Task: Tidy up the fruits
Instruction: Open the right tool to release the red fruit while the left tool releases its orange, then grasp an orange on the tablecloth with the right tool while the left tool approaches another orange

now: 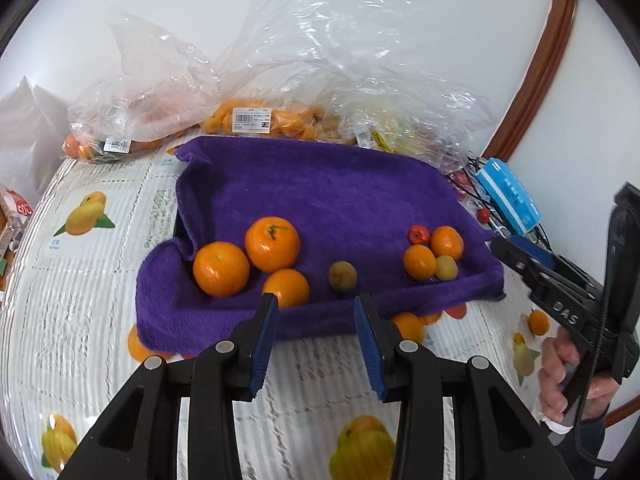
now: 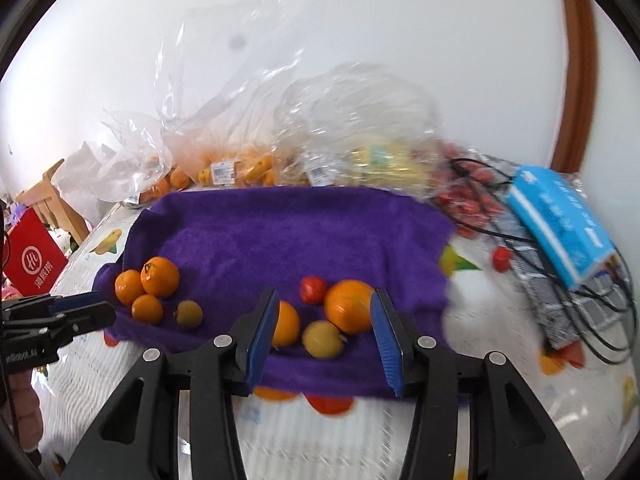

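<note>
A purple towel (image 1: 320,192) lies on the table and also shows in the right wrist view (image 2: 288,236). On its left sit three oranges (image 1: 272,244), with a small green-brown fruit (image 1: 342,276) beside them. On its right sit two small oranges (image 1: 419,263), a small red fruit (image 1: 418,235) and a yellow-green fruit (image 1: 446,268). My left gripper (image 1: 316,300) is open and empty at the towel's near edge. My right gripper (image 2: 324,300) is open and empty, just in front of the right group: an orange (image 2: 349,306), a yellow-green fruit (image 2: 322,338) and a red fruit (image 2: 313,289).
Clear plastic bags of oranges (image 1: 256,120) and other fruit (image 2: 380,160) stand behind the towel. A blue box (image 2: 560,224) on black cables, with loose red fruits (image 2: 501,258), lies at the right. A fruit-print tablecloth (image 1: 88,280) covers the table. A red bag (image 2: 32,260) stands far left.
</note>
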Demonstrator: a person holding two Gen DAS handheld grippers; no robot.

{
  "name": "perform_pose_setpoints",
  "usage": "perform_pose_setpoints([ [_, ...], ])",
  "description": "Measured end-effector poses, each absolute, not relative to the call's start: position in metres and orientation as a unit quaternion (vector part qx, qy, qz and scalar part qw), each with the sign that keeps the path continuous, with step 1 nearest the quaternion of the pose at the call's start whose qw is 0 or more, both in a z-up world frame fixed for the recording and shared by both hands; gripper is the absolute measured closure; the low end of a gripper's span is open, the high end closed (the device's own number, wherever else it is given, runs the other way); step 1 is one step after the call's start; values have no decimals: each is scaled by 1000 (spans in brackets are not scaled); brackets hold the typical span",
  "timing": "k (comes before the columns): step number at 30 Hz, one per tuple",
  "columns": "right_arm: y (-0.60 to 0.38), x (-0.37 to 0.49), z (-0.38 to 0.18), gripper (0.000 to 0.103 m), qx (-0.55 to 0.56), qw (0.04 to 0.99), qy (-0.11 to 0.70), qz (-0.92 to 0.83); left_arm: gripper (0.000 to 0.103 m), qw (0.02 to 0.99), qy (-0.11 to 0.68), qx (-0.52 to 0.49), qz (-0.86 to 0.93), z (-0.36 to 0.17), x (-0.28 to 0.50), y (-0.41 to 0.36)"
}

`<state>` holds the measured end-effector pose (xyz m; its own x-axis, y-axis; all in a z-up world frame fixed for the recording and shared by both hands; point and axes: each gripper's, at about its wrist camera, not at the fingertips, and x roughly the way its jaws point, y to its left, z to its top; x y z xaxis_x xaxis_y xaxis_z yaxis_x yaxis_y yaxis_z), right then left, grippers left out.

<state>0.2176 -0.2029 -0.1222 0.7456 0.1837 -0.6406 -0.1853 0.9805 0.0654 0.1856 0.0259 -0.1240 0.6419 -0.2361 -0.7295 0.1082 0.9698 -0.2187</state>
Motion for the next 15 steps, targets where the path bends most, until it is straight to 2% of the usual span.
perform_pose_setpoints([
  [6, -246, 176, -119, 55, -46, 941, 336, 16, 65, 902, 411, -78, -103, -124, 164, 11],
  [15, -316, 131, -148, 55, -9, 932, 361, -28, 63, 898, 419, -77, -110, -133, 143, -13],
])
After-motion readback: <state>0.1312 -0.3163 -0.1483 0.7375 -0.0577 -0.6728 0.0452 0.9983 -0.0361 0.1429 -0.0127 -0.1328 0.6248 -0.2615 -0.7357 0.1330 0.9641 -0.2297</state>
